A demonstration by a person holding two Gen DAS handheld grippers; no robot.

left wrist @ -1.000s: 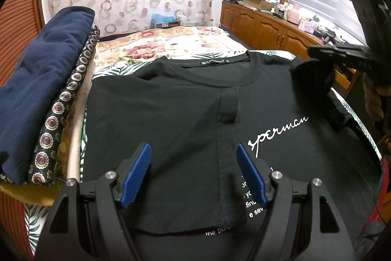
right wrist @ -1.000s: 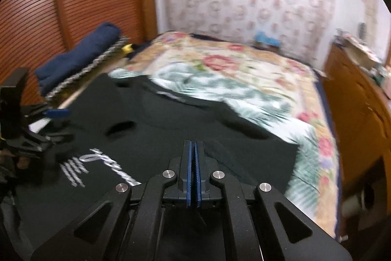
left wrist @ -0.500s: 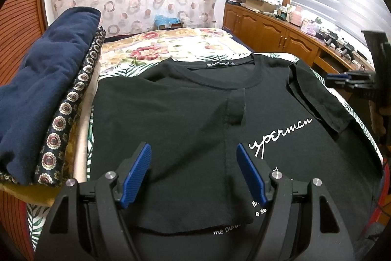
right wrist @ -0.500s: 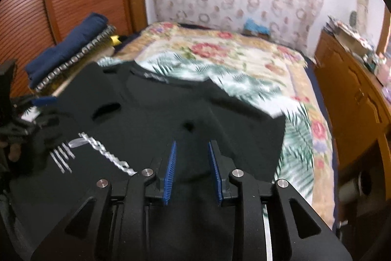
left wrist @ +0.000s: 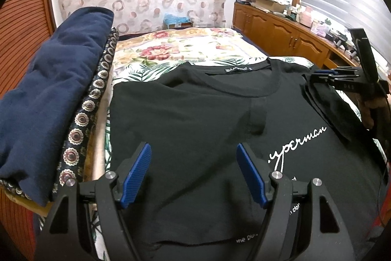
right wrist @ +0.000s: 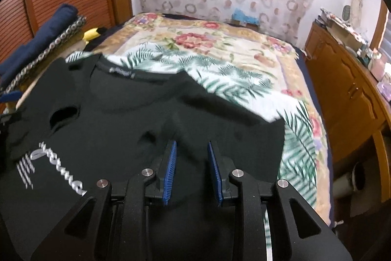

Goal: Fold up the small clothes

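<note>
Two grippers hover over my black T-shirt, spread on the floral bed: left gripper wide apart, right gripper slightly parted, both empty. Folded navy blankets crowd its left edge.

The black T-shirt with white script print lies flat on the bed, front up, one side already folded inward over its middle.
</note>
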